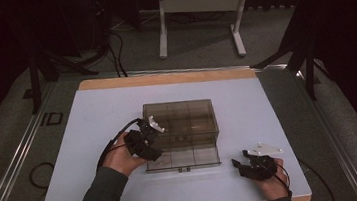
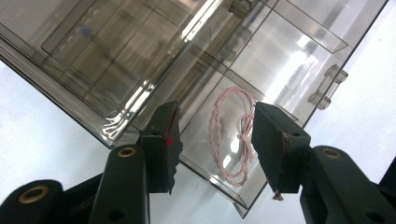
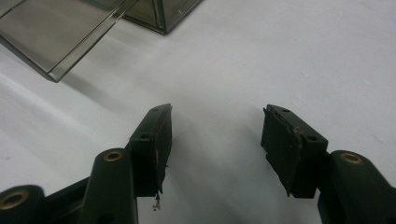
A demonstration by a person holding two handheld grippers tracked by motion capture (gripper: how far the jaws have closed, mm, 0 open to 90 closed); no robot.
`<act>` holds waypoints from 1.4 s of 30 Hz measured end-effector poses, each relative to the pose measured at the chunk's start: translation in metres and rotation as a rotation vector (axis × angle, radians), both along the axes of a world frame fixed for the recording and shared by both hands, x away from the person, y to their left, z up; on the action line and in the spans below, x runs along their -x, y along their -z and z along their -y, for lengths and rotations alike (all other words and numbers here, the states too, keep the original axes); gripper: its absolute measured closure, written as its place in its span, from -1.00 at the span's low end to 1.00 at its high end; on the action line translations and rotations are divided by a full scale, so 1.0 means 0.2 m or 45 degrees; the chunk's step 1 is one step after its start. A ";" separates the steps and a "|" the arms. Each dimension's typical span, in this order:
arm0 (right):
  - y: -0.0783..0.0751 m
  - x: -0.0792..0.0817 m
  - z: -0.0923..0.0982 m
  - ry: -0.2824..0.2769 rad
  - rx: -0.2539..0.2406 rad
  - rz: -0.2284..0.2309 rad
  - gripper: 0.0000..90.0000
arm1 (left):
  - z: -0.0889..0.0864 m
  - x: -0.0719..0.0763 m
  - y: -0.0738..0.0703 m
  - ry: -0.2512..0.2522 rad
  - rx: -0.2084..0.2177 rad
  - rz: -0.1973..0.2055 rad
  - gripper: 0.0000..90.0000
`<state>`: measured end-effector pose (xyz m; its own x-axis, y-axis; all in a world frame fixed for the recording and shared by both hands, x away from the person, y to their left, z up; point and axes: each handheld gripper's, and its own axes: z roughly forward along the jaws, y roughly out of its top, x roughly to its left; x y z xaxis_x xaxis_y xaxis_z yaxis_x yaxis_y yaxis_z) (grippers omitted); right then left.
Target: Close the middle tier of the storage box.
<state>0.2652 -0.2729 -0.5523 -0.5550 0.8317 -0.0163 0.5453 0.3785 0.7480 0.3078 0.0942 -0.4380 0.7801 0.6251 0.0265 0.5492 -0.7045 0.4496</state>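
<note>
Left hand-held gripper [image 2: 212, 140] hovering over near-left corner of smoky clear compartment box [image 1: 182, 130], jaws apart, nothing pinched. Pink twisted cord [image 2: 231, 140] lying loose and coiled on floor of a corner compartment, framed right between the open jaws but not touched by them. Lid [image 1: 179, 116] swung open, latch tabs [image 2: 327, 86] at front edge unclipped, hence free access from above. Angled approach looks chosen to clear the compartment wall and divider on either side of the cord. Judged step: lining up for a pick of the cord, or just after a drop; cannot tell which. Right hand-held gripper [image 3: 215, 140] parked on white bench [image 1: 267, 101] to the right of the box, well apart from it, jaws apart and empty, bare bench surface between them. Probably kept clear so as not to block the left side, available to steady the box if it slides. Risks for a grab: thin slack cord slipping off pads, jaw tip catching the divider
</note>
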 end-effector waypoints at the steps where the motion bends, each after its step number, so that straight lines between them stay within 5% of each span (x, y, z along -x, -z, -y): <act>1: 0.00 0.00 0.00 0.000 0.000 0.000 -0.05 | 0.00 0.00 0.00 -0.001 0.004 0.001 0.16; 28: 0.00 0.00 0.00 0.002 -0.001 0.000 -0.05 | -0.06 0.03 -0.01 -0.005 0.063 0.055 0.16; 42: 0.00 0.00 0.00 0.003 0.000 0.000 -0.05 | -0.08 0.12 -0.01 0.041 0.088 0.105 0.15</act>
<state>0.2649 -0.2727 -0.5523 -0.5533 0.8328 -0.0166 0.5459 0.3775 0.7480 0.2832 0.1101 -0.4359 0.7967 0.6024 0.0491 0.4861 -0.6869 0.5402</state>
